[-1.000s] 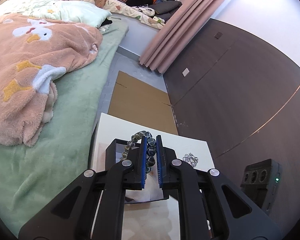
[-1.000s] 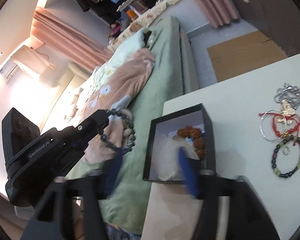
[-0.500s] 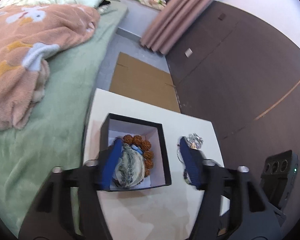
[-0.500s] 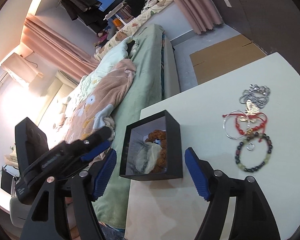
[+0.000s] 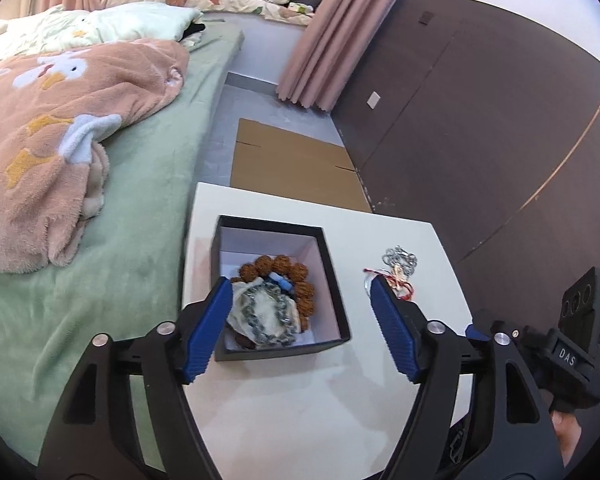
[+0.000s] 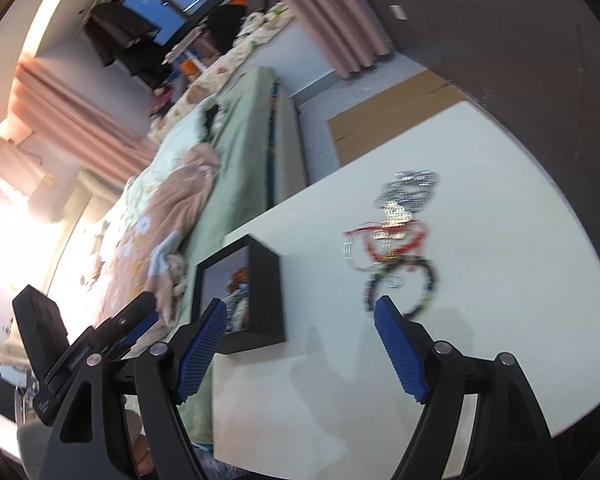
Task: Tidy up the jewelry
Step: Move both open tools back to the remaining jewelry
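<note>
Our left claw [image 5: 300,328] and right claw [image 6: 300,344], jaws just spreading, gape empty; the dark beaded bracelet [image 5: 266,312] lies in the black box [image 5: 332,280].

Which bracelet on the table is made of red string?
The red string bracelet, between the silver chain and the dark beaded bracelet; those two are metal links and round beads.
</note>
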